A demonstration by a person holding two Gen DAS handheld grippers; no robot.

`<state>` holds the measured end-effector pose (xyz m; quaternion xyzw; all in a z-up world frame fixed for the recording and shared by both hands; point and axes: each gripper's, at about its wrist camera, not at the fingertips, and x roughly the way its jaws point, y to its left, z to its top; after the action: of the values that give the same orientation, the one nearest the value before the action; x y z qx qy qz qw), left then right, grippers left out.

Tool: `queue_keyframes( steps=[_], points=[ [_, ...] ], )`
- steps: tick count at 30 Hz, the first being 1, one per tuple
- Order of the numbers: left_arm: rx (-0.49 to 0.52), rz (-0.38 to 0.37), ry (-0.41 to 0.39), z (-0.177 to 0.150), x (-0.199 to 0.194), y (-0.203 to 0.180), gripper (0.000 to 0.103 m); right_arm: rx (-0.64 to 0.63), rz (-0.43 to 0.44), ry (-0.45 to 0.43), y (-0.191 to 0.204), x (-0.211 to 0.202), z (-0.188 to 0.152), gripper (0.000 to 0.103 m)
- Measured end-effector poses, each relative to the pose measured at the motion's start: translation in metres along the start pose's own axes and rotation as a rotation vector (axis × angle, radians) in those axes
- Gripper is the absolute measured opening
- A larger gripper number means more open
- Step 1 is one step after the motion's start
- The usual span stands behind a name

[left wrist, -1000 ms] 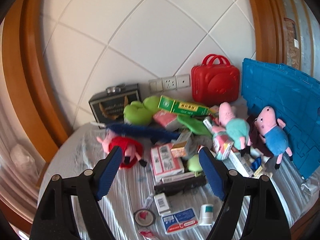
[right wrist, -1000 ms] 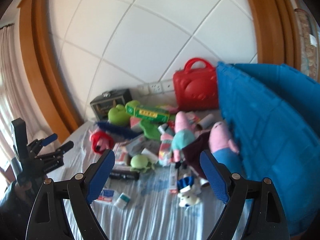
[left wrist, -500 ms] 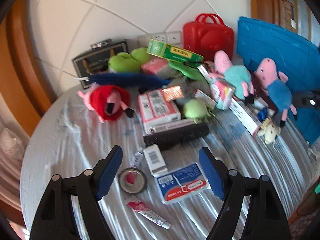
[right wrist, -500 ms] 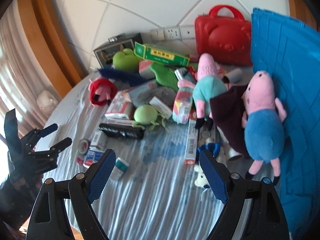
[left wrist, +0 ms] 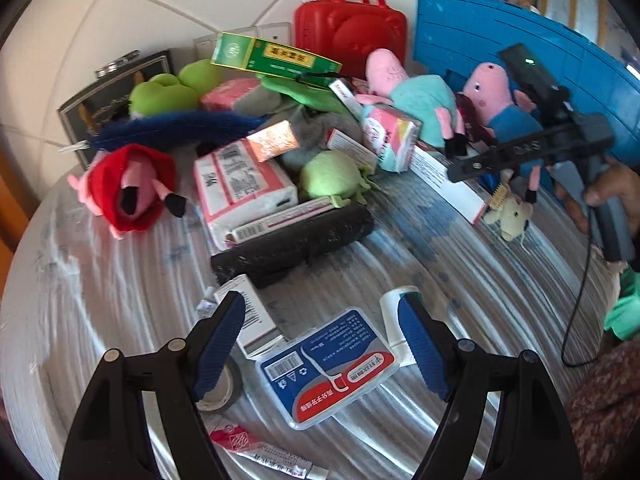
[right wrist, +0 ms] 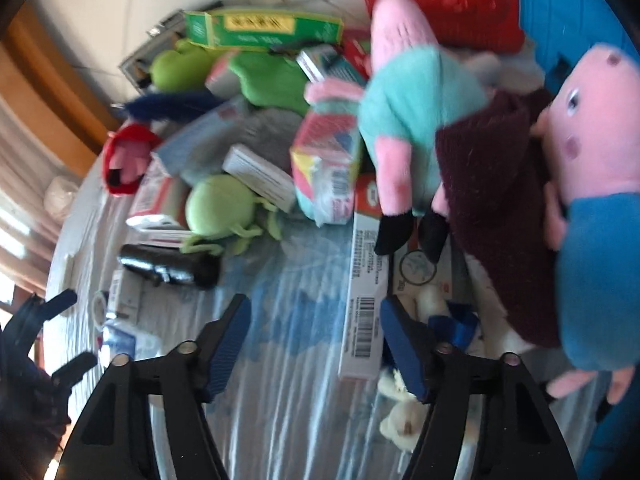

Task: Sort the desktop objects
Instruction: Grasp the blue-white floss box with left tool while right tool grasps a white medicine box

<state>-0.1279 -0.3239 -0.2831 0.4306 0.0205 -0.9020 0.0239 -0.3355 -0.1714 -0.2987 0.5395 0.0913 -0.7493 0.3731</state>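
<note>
Directly between left tongs (left wrist: 320,344): floss box (left wrist: 328,364)

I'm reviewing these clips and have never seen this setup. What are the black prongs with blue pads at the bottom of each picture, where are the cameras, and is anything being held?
There is no robot here. A person holds a hand-held two-finger gripper in each hand, and each carries a wide-angle camera looking forward along its fingers. One picture is from the left gripper, the other from the right gripper; the blue pads are their fingertips. Both stand open and hold nothing. The left one hovers over a blue-and-red flat case; the right one is near a long white box. The cloth-covered table is piled with plush toys, boxes and a black roll. A blue crate stands at the right.
</note>
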Motion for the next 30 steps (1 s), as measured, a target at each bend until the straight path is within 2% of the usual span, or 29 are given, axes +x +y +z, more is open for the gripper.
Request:
queue_keyframes(
  steps=[2,4,9,13,18,20,25,28,30],
  points=[
    [0.046,-0.041,0.015,-0.002,0.008,-0.002,0.079,-0.018,0.001,-0.012,0.000,0.004,0.003,0.054],
    [0.101,-0.073,0.034,-0.004,0.015,-0.005,0.079,-0.053,-0.034,-0.007,0.003,0.007,0.009,0.051],
    [0.267,-0.149,0.102,-0.011,0.032,-0.014,0.079,-0.040,-0.052,0.000,0.000,0.011,0.018,0.051],
    [0.341,-0.247,0.149,-0.014,0.041,-0.011,0.079,-0.024,-0.048,0.014,-0.001,0.010,0.018,0.051],
    [0.473,-0.261,0.228,-0.024,0.058,-0.015,0.079,-0.016,-0.047,0.030,-0.003,0.010,0.017,0.051],
    [0.470,-0.273,0.247,-0.027,0.063,-0.013,0.079,-0.037,-0.056,0.039,-0.002,0.011,0.018,0.051],
    [0.421,-0.272,0.232,-0.031,0.063,-0.015,0.079,-0.069,-0.096,0.048,0.005,0.015,0.021,0.051],
    [0.398,-0.259,0.228,-0.032,0.061,-0.017,0.079,-0.044,-0.156,0.058,0.004,0.018,0.024,0.050],
    [0.382,-0.250,0.227,-0.033,0.060,-0.017,0.079,-0.011,-0.150,0.076,-0.003,0.021,0.023,0.050]
  ],
)
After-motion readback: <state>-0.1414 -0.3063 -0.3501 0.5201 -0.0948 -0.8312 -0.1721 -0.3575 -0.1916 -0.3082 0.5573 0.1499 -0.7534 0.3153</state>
